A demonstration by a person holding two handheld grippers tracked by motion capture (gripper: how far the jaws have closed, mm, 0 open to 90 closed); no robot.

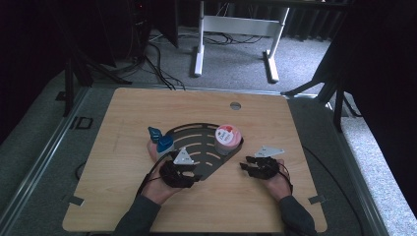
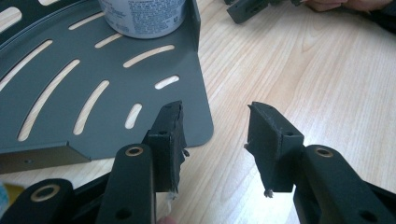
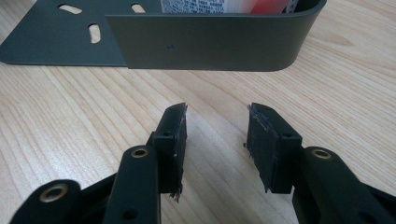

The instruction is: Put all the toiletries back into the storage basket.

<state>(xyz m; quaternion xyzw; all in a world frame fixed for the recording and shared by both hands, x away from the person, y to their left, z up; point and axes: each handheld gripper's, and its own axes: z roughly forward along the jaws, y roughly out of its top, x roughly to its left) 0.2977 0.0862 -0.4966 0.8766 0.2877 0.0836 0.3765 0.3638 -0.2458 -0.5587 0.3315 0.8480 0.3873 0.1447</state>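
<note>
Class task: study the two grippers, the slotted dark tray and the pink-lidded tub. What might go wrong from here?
1. The pink-lidded tub stands at the dark tray's walled edge; a nudge to the tray might tip it.
2. The left gripper, open, sits at the tray's corner; closing here might catch only that thin corner and slip.

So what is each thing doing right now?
Left gripper: fingers open, nothing between them, at the rack's corner.
Right gripper: fingers open, empty, above bare table.
Dark slotted rack: flat on the table.
Pink-lidded tub: upright on the rack, lid on.
Blue-capped bottle: beside the rack, cap on.
</note>
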